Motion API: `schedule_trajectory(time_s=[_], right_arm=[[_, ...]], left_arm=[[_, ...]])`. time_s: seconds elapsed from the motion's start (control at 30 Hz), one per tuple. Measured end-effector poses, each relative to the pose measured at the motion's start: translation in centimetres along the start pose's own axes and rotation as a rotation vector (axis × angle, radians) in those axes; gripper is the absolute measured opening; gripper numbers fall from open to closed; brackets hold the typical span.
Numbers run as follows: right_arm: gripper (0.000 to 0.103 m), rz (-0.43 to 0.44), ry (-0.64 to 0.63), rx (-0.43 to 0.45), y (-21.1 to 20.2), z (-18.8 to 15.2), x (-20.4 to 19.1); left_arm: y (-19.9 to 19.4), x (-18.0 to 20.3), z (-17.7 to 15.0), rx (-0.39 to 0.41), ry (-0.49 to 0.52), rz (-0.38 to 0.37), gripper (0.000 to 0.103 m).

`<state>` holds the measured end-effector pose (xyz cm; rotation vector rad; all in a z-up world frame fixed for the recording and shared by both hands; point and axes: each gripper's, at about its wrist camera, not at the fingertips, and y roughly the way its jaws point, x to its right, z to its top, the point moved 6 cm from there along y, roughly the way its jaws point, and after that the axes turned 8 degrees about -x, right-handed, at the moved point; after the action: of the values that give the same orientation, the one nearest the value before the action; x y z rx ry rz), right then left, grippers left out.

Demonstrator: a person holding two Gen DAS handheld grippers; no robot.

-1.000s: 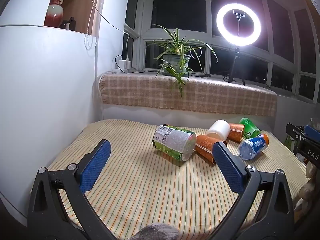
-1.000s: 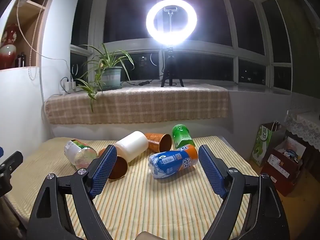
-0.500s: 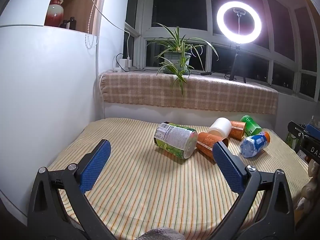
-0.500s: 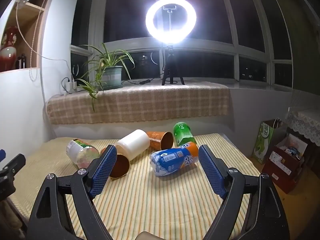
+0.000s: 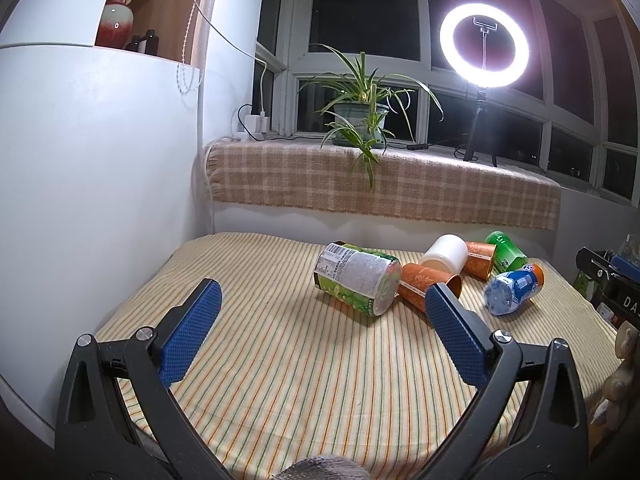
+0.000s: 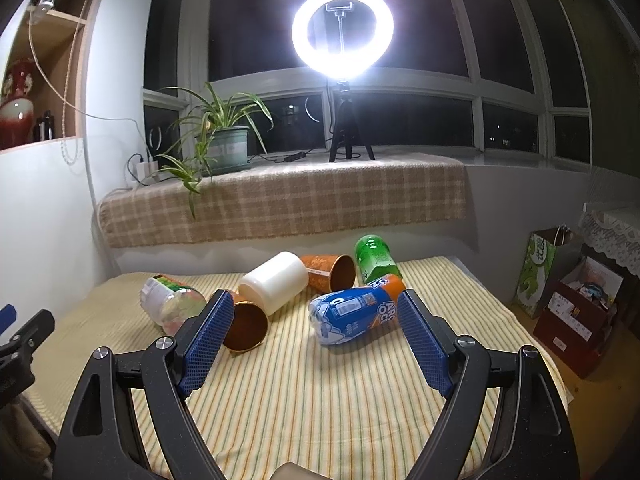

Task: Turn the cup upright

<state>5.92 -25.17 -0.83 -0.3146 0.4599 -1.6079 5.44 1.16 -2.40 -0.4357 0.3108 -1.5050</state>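
Several cups and bottles lie on their sides on the striped table (image 5: 304,364). A white cup (image 6: 276,286) (image 5: 445,258) lies between two orange paper cups: a near one (image 6: 246,326) (image 5: 430,284) and a far one (image 6: 332,272) (image 5: 478,260). My left gripper (image 5: 320,292) is open and empty, above the near table. My right gripper (image 6: 316,300) is open and empty, with the blue and orange bottle (image 6: 354,314) just beyond its fingertips.
A clear bottle with a green label (image 5: 358,276) (image 6: 172,304) lies left of the cups. A green bottle (image 6: 376,258) lies at the back. Behind the table are a plaid-covered ledge (image 6: 280,204), a potted plant (image 6: 224,148) and a ring light (image 6: 342,26). Bags and boxes (image 6: 572,308) stand on the floor to the right.
Both grippers have drifted slightly, so the objects sit a little lower and closer in the right wrist view. Nothing on the table has moved. Both stay open.
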Motion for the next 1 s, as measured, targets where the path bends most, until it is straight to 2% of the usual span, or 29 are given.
schedule_trajectory(time_s=[1.0], right_arm=[[0.084, 0.020, 0.031, -0.022, 0.47, -0.55, 0.34]], left_arm=[[0.04, 0.12, -0.12, -0.004, 0.007, 0.003, 0.103]])
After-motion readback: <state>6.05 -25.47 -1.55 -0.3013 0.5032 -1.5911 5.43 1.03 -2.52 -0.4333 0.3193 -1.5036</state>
